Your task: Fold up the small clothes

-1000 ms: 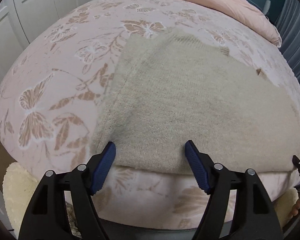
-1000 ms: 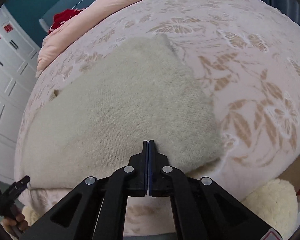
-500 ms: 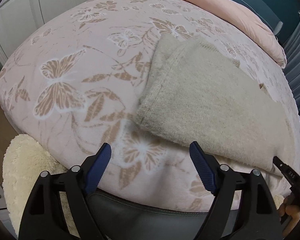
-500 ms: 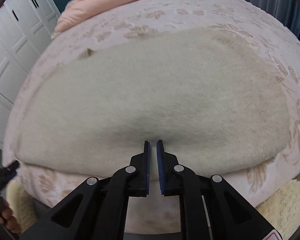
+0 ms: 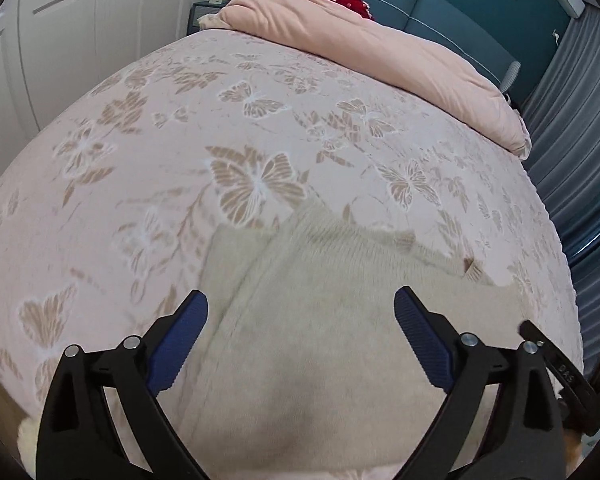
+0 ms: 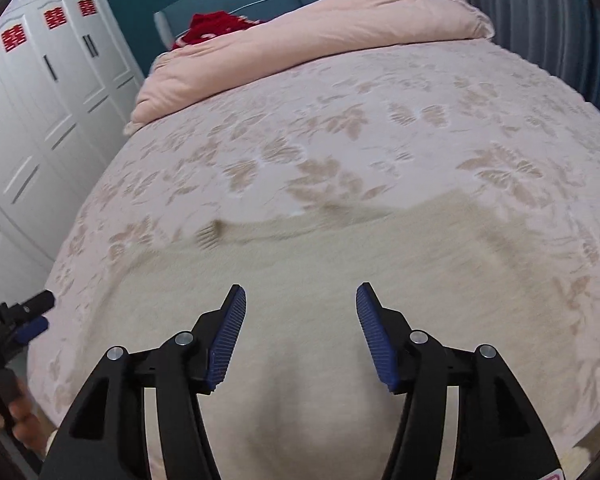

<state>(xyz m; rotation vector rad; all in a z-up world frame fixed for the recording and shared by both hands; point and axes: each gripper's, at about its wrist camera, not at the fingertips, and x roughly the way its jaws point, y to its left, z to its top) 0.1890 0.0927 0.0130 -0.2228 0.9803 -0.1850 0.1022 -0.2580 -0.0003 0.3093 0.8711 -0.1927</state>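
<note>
A fold looks just released; both grippers, left [image 5: 300, 312] and right [image 6: 300, 304], jaws opening and empty above the sweater [image 5: 320, 344]; next, regrip its 6 o'clock edge.

A beige knitted garment [image 6: 340, 300] lies flat on the near part of a bed [image 6: 380, 120] covered in pink butterfly-patterned cloth. The right gripper [image 6: 300, 332] hangs above the garment, its jaws opening with nothing clamped between the blue pads [image 6: 227, 340]. At the left edge the left gripper [image 6: 15, 320] shows, held by a hand [image 6: 15, 408]. A pink duvet [image 6: 300, 36] and something red [image 6: 211, 28] lie at the far end; white wardrobe doors [image 6: 39, 100] stand on the left.
</note>
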